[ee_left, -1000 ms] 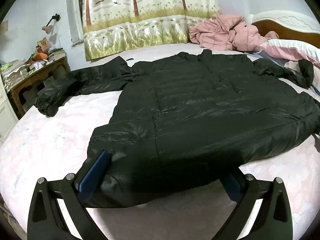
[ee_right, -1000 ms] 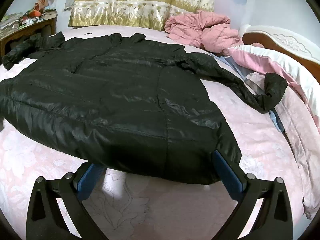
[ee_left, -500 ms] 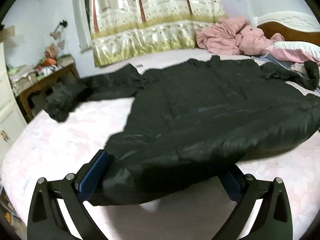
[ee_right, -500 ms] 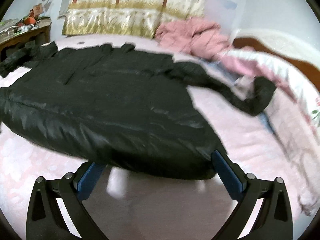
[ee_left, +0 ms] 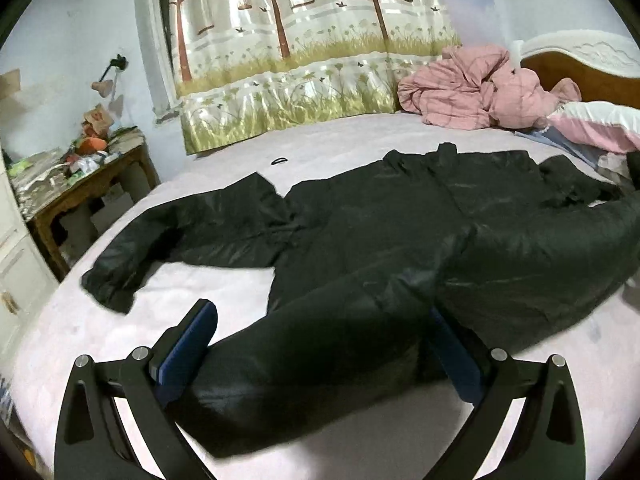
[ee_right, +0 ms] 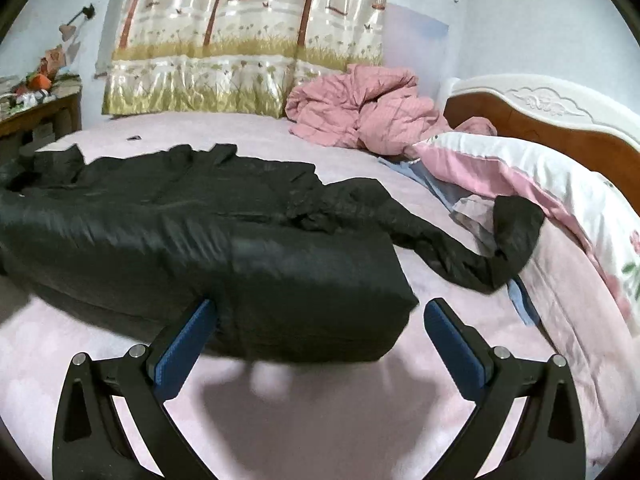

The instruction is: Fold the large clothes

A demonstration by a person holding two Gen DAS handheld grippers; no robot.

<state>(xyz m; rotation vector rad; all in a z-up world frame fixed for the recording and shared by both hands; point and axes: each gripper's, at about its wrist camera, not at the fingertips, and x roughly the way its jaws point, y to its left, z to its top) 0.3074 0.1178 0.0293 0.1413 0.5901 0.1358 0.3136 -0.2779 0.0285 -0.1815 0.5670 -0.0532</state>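
Note:
A large black puffer jacket (ee_left: 400, 240) lies spread on the pink bed (ee_left: 120, 340), sleeves out to both sides. Its hem is lifted off the bed and carried toward the collar. My left gripper (ee_left: 320, 344) stands wide, with the hem's left corner bunched between its blue pads (ee_left: 188, 344). In the right wrist view the jacket (ee_right: 200, 220) has its right hem corner raised between my right gripper's (ee_right: 320, 336) spread fingers. Whether either gripper pinches the cloth is hidden. The right sleeve (ee_right: 460, 248) trails toward the pillows.
A crumpled pink quilt (ee_left: 472, 88) lies at the far side by the wooden headboard (ee_right: 540, 120). A pink and white pillow (ee_right: 540, 184) is at the right. A cluttered wooden table (ee_left: 80, 184) stands left of the bed. A small dark ring (ee_left: 279, 161) lies beyond the jacket.
Both grippers have risen and moved forward, lifting the jacket's hem off the bed and toward the collar. The hem now hangs above the sheet with a shadow under it.

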